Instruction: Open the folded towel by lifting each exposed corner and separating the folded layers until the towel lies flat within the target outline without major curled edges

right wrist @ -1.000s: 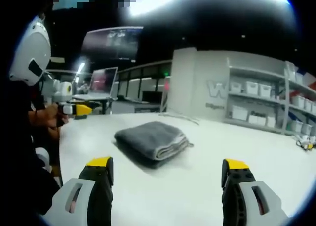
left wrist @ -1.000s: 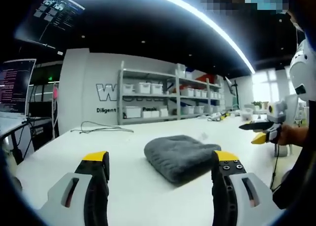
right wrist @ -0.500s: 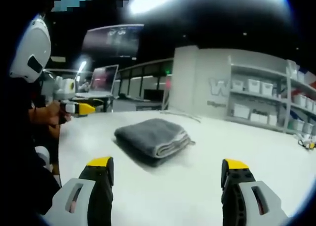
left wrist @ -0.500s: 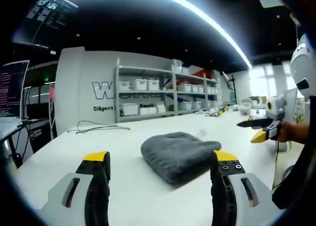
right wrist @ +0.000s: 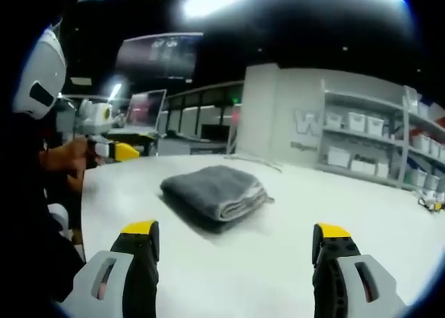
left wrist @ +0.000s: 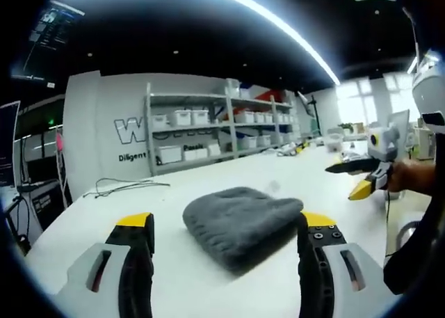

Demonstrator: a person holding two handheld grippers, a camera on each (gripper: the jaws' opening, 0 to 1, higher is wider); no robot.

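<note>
Towel [left wrist: 238,224], grey and still folded, lies on the white table [left wrist: 83,224] in the left gripper view, just ahead of the left gripper [left wrist: 226,229], whose jaws are spread and empty.

In the right gripper view the towel [right wrist: 215,191] shows stacked layers facing the right gripper [right wrist: 236,236], also released and empty. Pinching several layers together would likely drag the bundle instead of unfolding it.

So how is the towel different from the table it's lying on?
The towel is dark grey and fuzzy; the table is white and smooth. The towel is folded into thick stacked layers; the table is one flat surface. The towel is small; the table stretches wide around it.
</note>
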